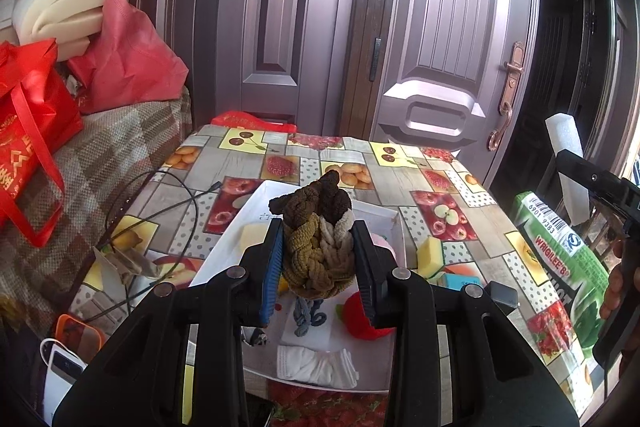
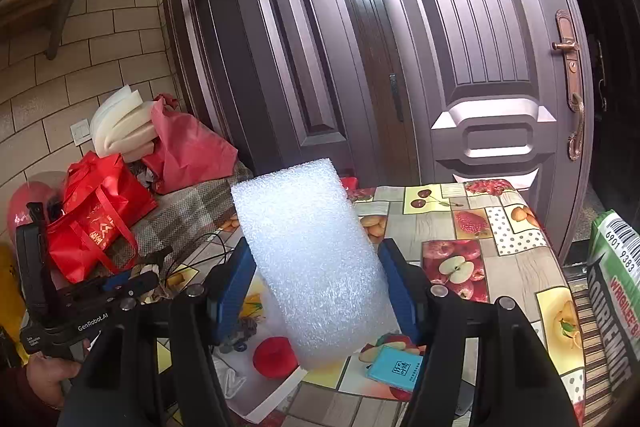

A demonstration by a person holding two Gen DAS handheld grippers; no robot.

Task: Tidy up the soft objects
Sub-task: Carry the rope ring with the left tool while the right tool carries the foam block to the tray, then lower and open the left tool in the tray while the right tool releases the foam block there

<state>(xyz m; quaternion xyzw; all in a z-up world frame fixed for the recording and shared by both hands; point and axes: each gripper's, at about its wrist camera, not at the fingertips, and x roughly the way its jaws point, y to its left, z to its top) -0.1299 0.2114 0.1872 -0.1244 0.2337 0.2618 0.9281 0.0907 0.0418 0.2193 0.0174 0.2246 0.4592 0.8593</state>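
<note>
White tray (image 1: 256, 203) holds folded cloth (image 1: 316, 367), red ball (image 1: 362, 315).

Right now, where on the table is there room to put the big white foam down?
The far tablecloth, between the white tray and the door, is bare. So is the right side beyond the yellow sponge. The near tray is crowded: red ball, folded white cloth, blue-grey cord. Cables clutter the left edge.

Black tongs (image 1: 318, 263) with blue pads (image 1: 270, 271), silver screws, "GenRobot.AI" lettering.
</note>
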